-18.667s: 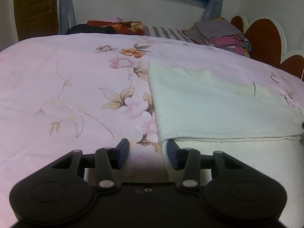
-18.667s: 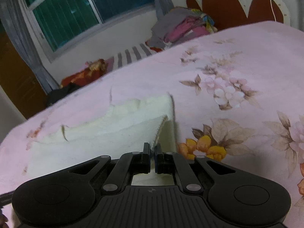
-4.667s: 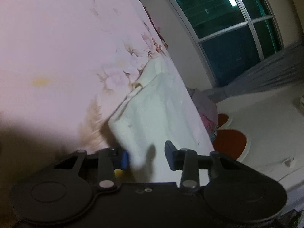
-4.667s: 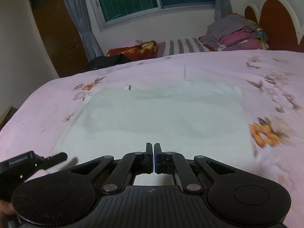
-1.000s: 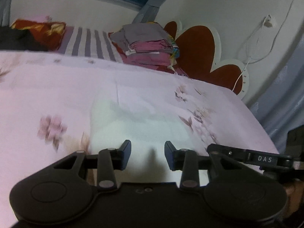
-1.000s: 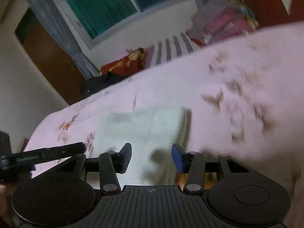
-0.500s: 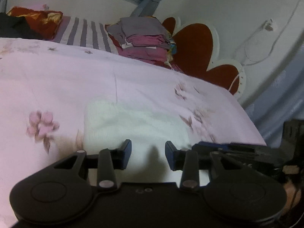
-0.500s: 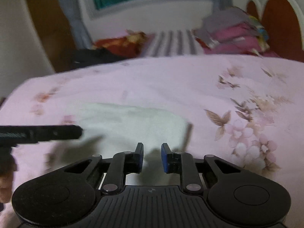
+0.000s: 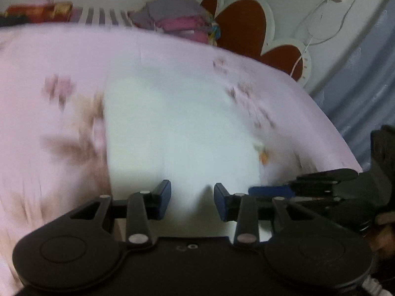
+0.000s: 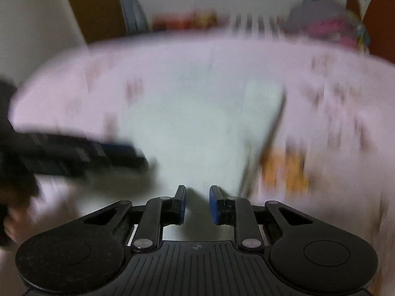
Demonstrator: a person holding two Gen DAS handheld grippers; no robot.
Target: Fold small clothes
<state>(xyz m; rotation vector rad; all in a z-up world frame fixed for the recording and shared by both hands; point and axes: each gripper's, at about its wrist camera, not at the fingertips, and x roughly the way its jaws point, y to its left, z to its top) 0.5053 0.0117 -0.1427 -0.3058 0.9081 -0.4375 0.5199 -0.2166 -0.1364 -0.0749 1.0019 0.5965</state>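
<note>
On the pink floral bedsheet (image 9: 61, 56), both claws, left claw (image 9: 192, 197) and right claw (image 10: 197, 203), hung released over the folded cream-white cloth (image 9: 172, 128), probably lining up another fold.

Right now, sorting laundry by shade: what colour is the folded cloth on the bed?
Off-white cloth, clearest in the left wrist view.

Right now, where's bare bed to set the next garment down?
Bare sheet lies left of the white cloth, and a strip beyond it up to the clothes pile. Crowded at the cloth's near edge: left gripper, right gripper.
</note>
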